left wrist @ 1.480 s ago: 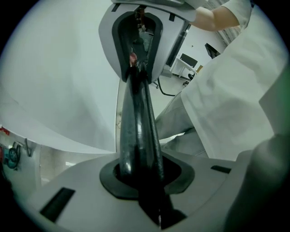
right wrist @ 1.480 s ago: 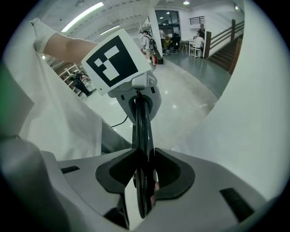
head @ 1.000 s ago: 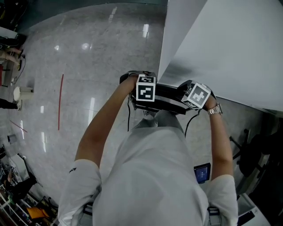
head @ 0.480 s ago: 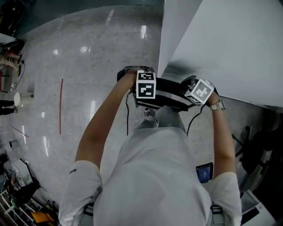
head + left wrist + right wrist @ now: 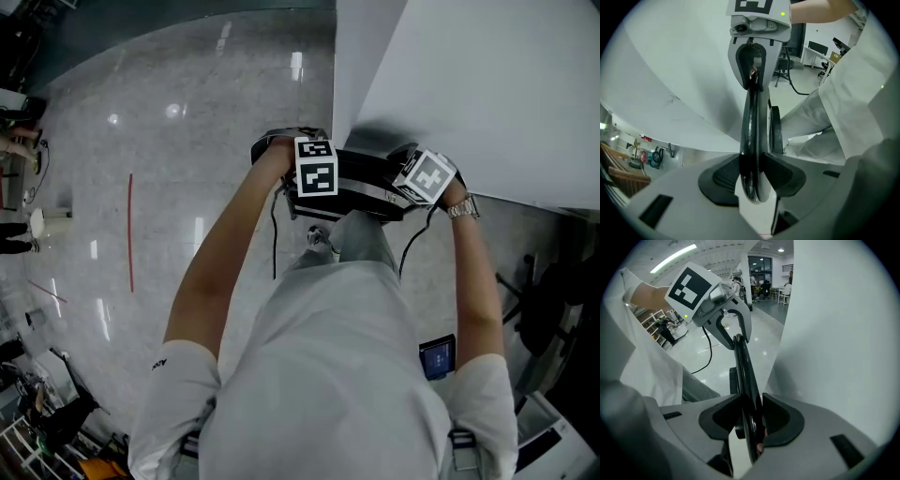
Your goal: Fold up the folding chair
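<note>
The black folding chair (image 5: 364, 180) is folded flat, edge-up beside a wall (image 5: 487, 84).

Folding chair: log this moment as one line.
chair: held beside wall | left gripper: just closed on chair | right gripper: shut on chair

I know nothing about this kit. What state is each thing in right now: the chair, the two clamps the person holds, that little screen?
folding chair: folded almost flat, parts lying close together, gripped near both ends.
left hand-held gripper: shut on the folding chair's black edge; its jaws have just been closing.
right hand-held gripper: shut on the folding chair's edge.
small screen: lit, glowing blue.
</note>
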